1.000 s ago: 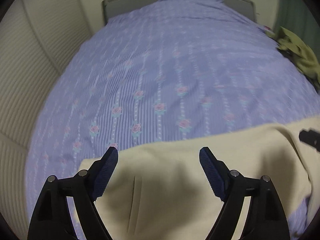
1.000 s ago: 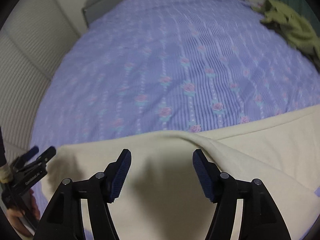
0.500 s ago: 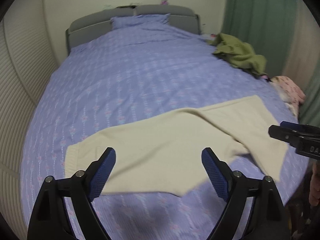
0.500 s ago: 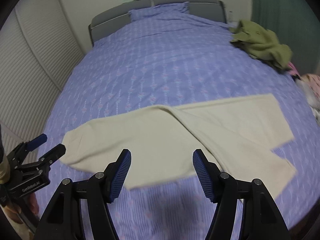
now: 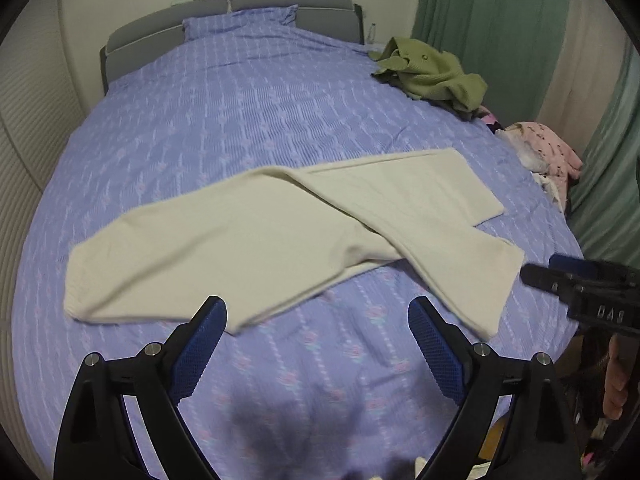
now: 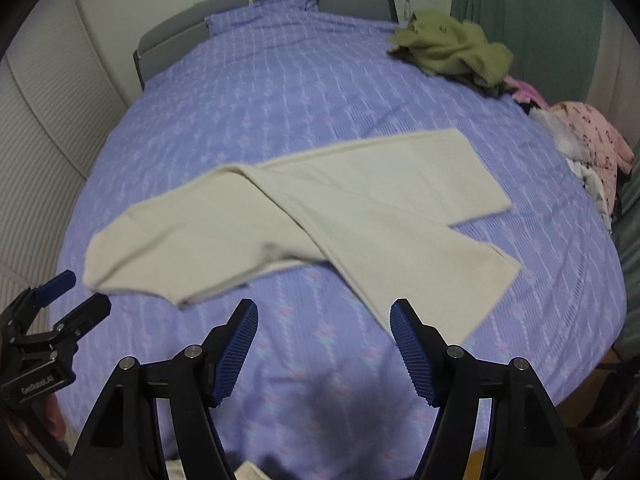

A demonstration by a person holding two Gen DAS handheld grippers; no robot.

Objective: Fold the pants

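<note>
Cream pants [image 5: 248,240] lie flat across the purple floral bed [image 5: 240,112], waist at the left, two legs spread apart at the right; they also show in the right wrist view [image 6: 280,216]. My left gripper [image 5: 318,340] is open and empty, held above the bed in front of the pants' near edge. My right gripper [image 6: 324,336] is open and empty, held back from the near leg. The right gripper shows in the left wrist view [image 5: 580,284] beside the leg ends. The left gripper shows in the right wrist view [image 6: 60,312] near the waist.
A green garment [image 5: 432,72] lies at the bed's far right corner. Pink clothes [image 5: 544,152] are piled at the right edge. A grey headboard [image 5: 240,12] and pillow stand at the far end. A ribbed white wall is at the left, green curtains [image 5: 500,20] at the right.
Both grippers have pulled back and up from the pants, which were right under the fingers one second ago. The pants now lie released on the bed, fully in view.
</note>
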